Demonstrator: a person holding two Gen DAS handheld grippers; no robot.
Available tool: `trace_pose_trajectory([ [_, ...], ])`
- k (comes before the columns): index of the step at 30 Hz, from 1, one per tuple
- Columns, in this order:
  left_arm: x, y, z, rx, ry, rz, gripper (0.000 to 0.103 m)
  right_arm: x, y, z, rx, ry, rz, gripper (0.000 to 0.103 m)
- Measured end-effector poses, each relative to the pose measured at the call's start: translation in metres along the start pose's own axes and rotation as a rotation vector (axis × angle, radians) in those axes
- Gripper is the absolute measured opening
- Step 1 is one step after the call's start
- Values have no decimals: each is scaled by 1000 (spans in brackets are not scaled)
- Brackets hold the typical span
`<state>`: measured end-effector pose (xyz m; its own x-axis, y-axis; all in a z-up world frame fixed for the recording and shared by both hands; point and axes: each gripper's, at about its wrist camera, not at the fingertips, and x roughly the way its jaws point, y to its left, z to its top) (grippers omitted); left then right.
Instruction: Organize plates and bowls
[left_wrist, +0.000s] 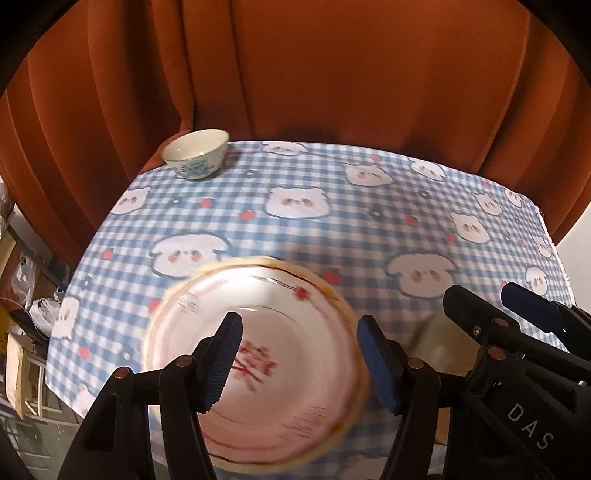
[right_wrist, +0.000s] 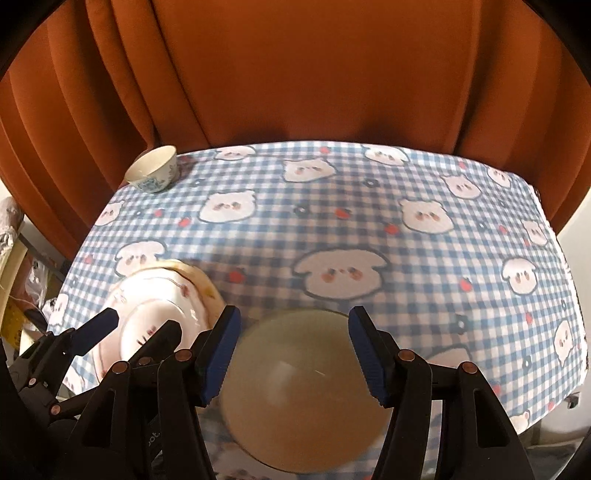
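Observation:
A white plate with red flowers (left_wrist: 258, 332) lies on a yellow-rimmed plate near the table's front edge. My left gripper (left_wrist: 299, 363) hovers over it, open, its pads clear of the rim. To its right a plain cream bowl (right_wrist: 295, 391) sits on the cloth, blurred, below my right gripper (right_wrist: 295, 354), which is open with nothing pressed between its blue pads. Each gripper shows in the other's view: the right gripper (left_wrist: 493, 302) and the left gripper (right_wrist: 131, 330). The flowered plate (right_wrist: 159, 302) also shows in the right wrist view. A small bowl with a blue pattern (left_wrist: 195, 153) (right_wrist: 153, 168) stands at the far left corner.
A blue-checked tablecloth with white bear faces (left_wrist: 332, 206) covers the table. An orange curtain (left_wrist: 332, 74) hangs close behind the far edge. Cluttered shelves and bags (left_wrist: 26, 295) stand off the table's left side.

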<state>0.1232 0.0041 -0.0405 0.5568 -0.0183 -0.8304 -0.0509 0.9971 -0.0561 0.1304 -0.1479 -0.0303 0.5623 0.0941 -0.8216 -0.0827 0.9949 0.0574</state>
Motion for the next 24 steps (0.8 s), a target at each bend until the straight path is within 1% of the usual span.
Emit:
trace_pose_trajectory([
  [6, 7, 51, 26, 30, -6, -12, 66, 10, 50, 20, 30, -4, -4, 64],
  [14, 24, 110, 58, 66, -19, -36, 66, 26, 109, 45, 55, -15, -67, 64],
  [16, 28, 125, 66, 71, -18, -37, 66, 31, 124, 51, 69, -24, -69, 64],
  [24, 42, 164, 102, 77, -17, -36, 66, 47, 173, 83, 80, -37, -103, 64],
])
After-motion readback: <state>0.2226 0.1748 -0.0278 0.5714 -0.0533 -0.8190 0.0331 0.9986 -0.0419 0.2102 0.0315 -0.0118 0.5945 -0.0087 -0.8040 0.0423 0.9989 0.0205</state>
